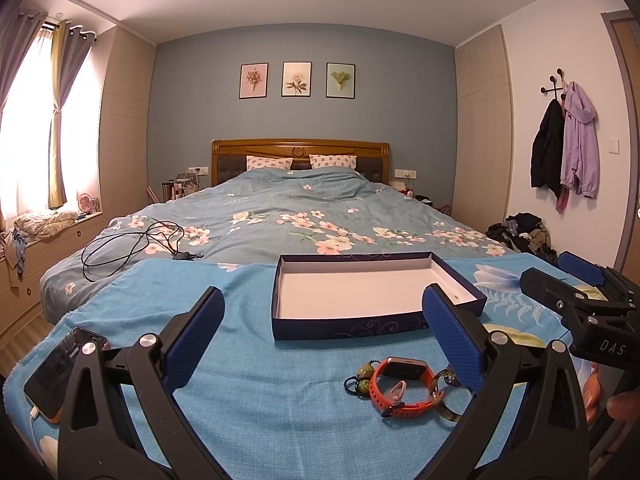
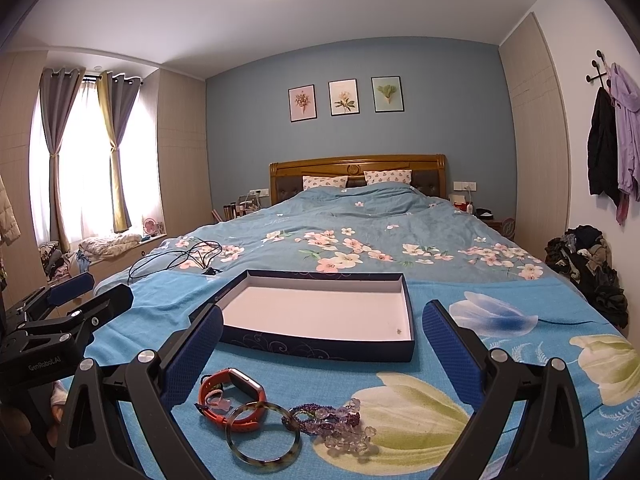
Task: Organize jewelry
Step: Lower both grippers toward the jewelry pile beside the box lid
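Observation:
A dark blue box (image 1: pixel 348 326) (image 2: pixel 320 350) with a white inside lies open on the blue cloth; a tiny piece sits in its near right corner (image 2: pixel 399 331). In front of it lies a jewelry pile: an orange watch (image 1: pixel 400 384) (image 2: pixel 232 392), a mottled bangle (image 2: pixel 262 436) (image 1: pixel 448 404), purple and clear bead bracelets (image 2: pixel 336 424), and a green bead charm (image 1: pixel 362 380). My left gripper (image 1: pixel 324 320) is open and empty above the cloth, the pile near its right finger. My right gripper (image 2: pixel 324 332) is open and empty over the pile.
A phone (image 1: pixel 60 372) on a white cable lies at the cloth's left edge. Black cables (image 1: pixel 136 244) lie on the floral bedspread behind. Clothes are heaped on the floor at right (image 2: pixel 588 264). Each gripper shows in the other's view (image 1: pixel 580 308) (image 2: pixel 60 320).

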`<action>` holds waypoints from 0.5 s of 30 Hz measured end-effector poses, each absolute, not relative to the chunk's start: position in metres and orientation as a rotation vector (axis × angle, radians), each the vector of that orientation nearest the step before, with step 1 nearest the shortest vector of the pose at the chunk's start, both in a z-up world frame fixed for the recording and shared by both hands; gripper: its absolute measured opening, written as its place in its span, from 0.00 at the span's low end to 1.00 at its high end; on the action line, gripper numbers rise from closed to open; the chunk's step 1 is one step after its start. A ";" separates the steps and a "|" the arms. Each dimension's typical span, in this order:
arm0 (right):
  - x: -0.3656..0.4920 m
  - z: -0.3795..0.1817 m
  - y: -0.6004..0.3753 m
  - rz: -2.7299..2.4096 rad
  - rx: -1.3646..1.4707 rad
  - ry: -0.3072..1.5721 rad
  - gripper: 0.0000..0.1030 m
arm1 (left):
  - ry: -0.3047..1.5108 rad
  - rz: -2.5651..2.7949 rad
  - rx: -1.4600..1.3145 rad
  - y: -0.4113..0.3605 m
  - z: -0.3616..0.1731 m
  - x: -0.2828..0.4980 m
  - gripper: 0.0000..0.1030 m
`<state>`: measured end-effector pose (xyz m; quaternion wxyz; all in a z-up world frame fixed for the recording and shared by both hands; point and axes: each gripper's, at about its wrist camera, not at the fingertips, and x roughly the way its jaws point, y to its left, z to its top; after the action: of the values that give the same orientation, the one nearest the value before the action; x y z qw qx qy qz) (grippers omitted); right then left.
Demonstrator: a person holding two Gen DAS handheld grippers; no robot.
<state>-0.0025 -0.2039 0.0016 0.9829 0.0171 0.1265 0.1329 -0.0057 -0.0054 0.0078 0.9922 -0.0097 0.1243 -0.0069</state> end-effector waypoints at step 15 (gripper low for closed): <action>0.014 -0.005 -0.218 0.274 0.040 0.400 0.94 | 0.363 -0.062 -0.010 -0.002 -0.005 0.017 0.94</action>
<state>0.0139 -0.2184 -0.0051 0.9705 0.0200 0.1983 0.1357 0.0174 -0.0022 -0.0049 0.9831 -0.0050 0.1805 -0.0306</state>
